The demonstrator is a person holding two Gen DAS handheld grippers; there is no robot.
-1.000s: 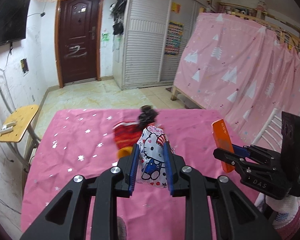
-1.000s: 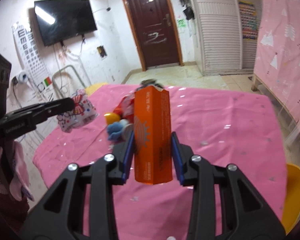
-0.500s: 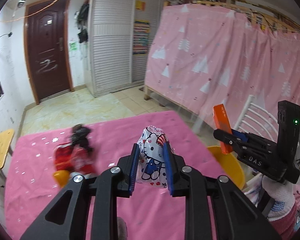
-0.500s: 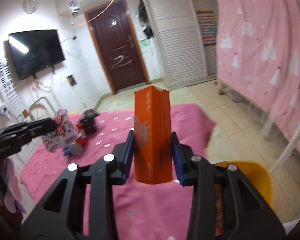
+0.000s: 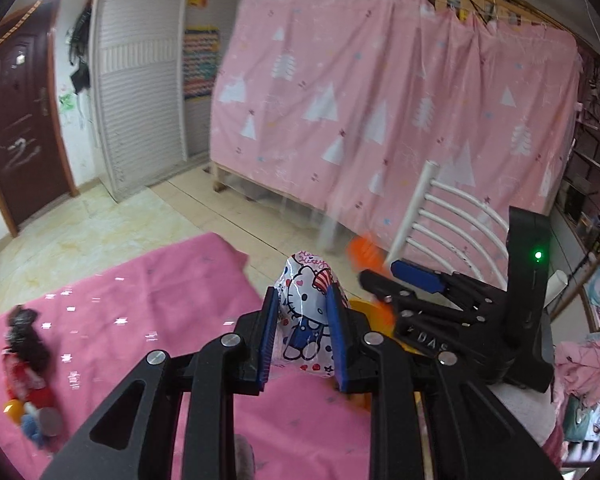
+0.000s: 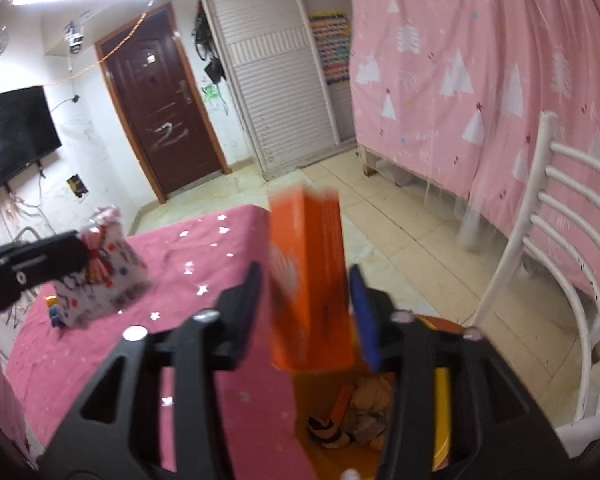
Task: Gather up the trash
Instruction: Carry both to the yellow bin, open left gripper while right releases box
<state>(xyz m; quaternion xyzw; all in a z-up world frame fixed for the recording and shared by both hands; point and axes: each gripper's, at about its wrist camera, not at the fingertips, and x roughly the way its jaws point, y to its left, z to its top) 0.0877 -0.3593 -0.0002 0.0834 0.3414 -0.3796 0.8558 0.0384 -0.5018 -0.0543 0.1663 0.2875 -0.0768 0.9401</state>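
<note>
Orange carton: tall rectangular cardboard box, matte, printed faces, edges blurred. It sits between the right gripper fingers with a visible gap on both sides; jaws wide, no contact seen on either blue pad. Its lower end hangs over the yellow bin, directly above the bin's open mouth. Bin is smooth plastic; crumpled wrappers and scraps lie at its bottom.

Hello Kitty bag: glossy, crinkled white foil pouch with red and blue print, pinched narrow at the top. It is clamped upright between the left gripper pads, jaws narrow and pressed on both sides of the pouch. In the right wrist view the same pouch is held above the table, left of the bin.

Pink tablecloth: soft cloth with small silver stars, its edge adjoining the bin. A heap of toys lies on the cloth, well apart from the bin. White slatted chair stands just beside the bin on the far side from the table.
</note>
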